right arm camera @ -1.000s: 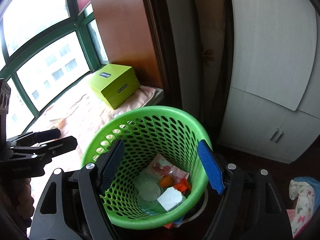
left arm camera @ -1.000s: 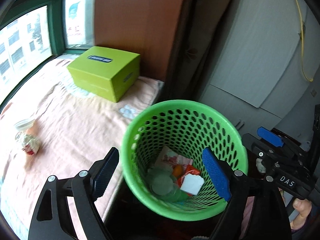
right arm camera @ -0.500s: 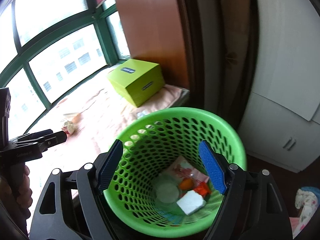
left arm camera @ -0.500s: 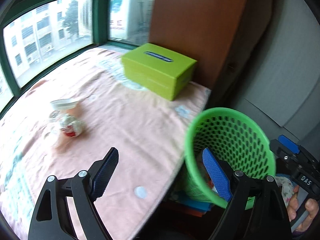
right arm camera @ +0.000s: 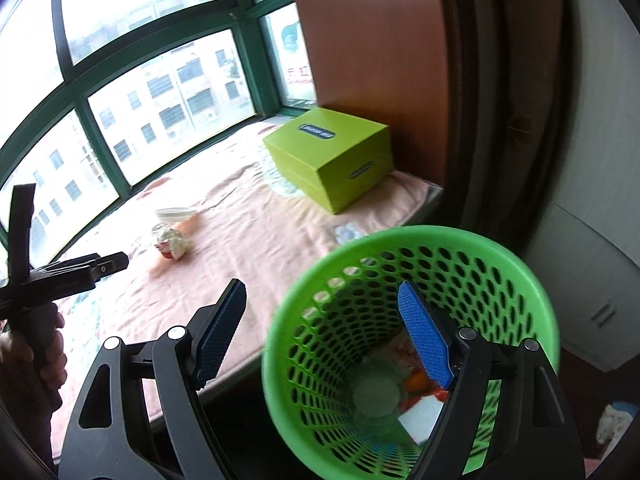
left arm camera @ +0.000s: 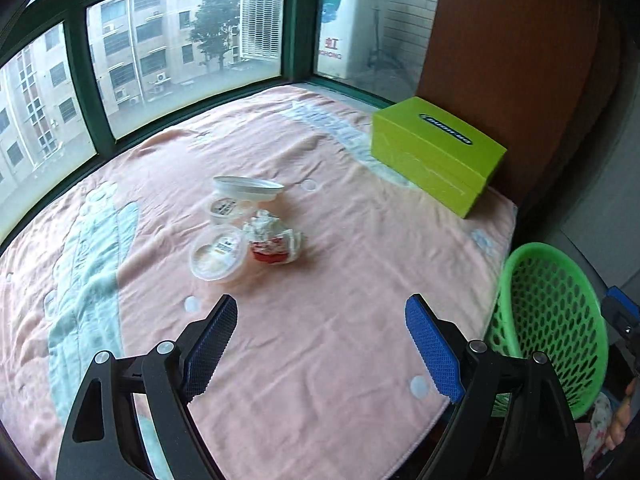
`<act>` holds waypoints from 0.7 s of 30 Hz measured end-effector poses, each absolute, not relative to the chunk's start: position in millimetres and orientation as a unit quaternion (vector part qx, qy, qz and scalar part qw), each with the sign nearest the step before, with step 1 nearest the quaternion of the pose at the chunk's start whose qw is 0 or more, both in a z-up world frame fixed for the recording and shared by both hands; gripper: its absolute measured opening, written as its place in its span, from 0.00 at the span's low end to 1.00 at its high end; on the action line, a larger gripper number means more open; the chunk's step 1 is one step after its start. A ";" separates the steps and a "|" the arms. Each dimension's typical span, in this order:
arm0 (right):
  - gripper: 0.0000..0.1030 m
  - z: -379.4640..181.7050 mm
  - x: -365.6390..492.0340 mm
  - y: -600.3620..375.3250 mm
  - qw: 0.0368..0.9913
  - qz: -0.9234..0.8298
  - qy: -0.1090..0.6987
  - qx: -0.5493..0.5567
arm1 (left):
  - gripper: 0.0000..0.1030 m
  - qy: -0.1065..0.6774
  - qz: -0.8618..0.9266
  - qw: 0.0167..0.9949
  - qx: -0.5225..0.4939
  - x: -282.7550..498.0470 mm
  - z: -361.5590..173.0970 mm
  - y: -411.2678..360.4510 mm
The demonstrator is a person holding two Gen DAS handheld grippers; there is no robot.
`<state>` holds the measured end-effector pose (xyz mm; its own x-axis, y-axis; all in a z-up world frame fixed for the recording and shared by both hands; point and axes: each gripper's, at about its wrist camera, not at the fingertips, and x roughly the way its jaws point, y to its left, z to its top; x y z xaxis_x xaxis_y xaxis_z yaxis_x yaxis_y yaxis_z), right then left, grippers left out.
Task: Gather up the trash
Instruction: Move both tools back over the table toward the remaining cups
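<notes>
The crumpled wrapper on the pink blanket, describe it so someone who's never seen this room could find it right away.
Start at the pink blanket spread under the bay window, with a lime-green box in its far right corner. Near the blanket's middle lies a small cluster of trash: clear plastic tubs and a shallow white lid. The crumpled wrapper is the only scrunched, shapeless piece, white with red at its bottom.

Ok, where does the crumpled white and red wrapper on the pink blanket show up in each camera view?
Left wrist view: the crumpled white and red wrapper lies near the picture's centre, beside the round clear plastic tubs.
Right wrist view: it sits left of centre, small, beyond the left gripper.
Shared landmark: the lime green cardboard box against the brown panel, to the wrapper's right in both views.
</notes>
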<state>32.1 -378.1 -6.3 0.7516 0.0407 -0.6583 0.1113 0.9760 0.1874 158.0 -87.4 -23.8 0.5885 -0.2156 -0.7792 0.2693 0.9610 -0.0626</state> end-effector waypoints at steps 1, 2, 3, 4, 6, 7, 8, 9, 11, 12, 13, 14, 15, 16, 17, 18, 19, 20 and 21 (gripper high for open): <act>0.76 -6.4 35.1 -375.6 0.930 -0.016 0.353 0.106 | 0.81 0.434 -0.130 0.891 0.033 162.0 -25.8 -81.3; 0.76 -6.5 38.5 -371.7 0.930 -0.012 0.353 0.105 | 0.81 0.435 -0.123 0.891 0.035 166.1 -28.4 -74.8; 0.76 -6.7 41.1 -368.7 0.929 -0.008 0.354 0.103 | 0.81 0.438 -0.116 0.891 0.037 170.4 -31.1 -68.4; 0.76 -7.0 43.7 -366.0 0.929 -0.005 0.355 0.103 | 0.81 0.440 -0.112 0.890 0.038 174.8 -34.0 -61.9; 0.76 -7.8 49.0 -359.1 0.928 0.001 0.357 0.101 | 0.81 0.444 -0.104 0.889 0.041 182.6 -39.4 -51.4; 0.76 -8.2 51.9 -356.3 0.928 0.005 0.358 0.101 | 0.81 0.446 -0.100 0.889 0.043 186.9 -42.5 -46.0; 0.76 -8.5 55.0 -353.3 0.928 0.008 0.360 0.101 | 0.81 0.447 -0.098 0.888 0.043 190.9 -45.4 -42.5; 0.76 -8.8 57.9 -350.1 0.927 0.011 0.361 0.100 | 0.81 0.450 -0.096 0.887 0.042 195.0 -48.6 -37.6; 0.76 -9.4 63.1 -344.0 0.927 0.017 0.362 0.098 | 0.81 0.455 -0.097 0.884 0.041 203.2 -54.1 -32.0; 0.76 -10.1 66.6 -341.0 0.926 0.020 0.364 0.096 | 0.81 0.458 -0.098 0.883 0.043 207.2 -57.0 -30.1; 0.76 -10.7 69.4 -338.6 0.926 0.023 0.366 0.095 | 0.81 0.459 -0.099 0.882 0.047 211.1 -59.7 -29.2; 0.76 -11.4 72.4 -335.4 0.925 0.025 0.367 0.094 | 0.81 0.460 -0.099 0.881 0.051 215.3 -62.3 -29.0; 0.76 -11.9 75.2 -332.7 0.925 0.027 0.368 0.092 | 0.81 0.461 -0.101 0.880 0.055 219.2 -65.0 -29.1; 0.76 -12.5 78.3 -329.9 0.924 0.030 0.369 0.091 | 0.81 0.463 -0.104 0.879 0.057 223.6 -67.9 -28.8; 0.76 -13.0 81.3 -327.4 0.924 0.032 0.371 0.090 | 0.81 0.465 -0.107 0.877 0.058 227.7 -71.0 -28.8; 0.76 -13.5 83.8 -325.2 0.923 0.034 0.372 0.090 | 0.81 0.467 -0.108 0.875 0.060 231.3 -73.6 -29.1; 0.76 -14.2 86.7 -323.4 0.923 0.035 0.373 0.089 | 0.81 0.469 -0.109 0.874 0.064 235.1 -76.3 -29.7; 0.76 -15.0 89.7 -321.6 0.922 0.036 0.374 0.088 | 0.81 0.471 -0.110 0.873 0.067 239.0 -79.3 -29.8; 0.76 -16.1 92.9 -319.6 0.921 0.038 0.377 0.088 | 0.81 0.473 -0.110 0.871 0.070 242.6 -82.4 -29.8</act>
<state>92.9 -319.6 -16.1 0.7134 0.1356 -0.6875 -0.0036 0.9818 0.1899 242.6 -29.8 -82.4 0.5285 -0.1244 -0.8398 0.2576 0.9661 0.0190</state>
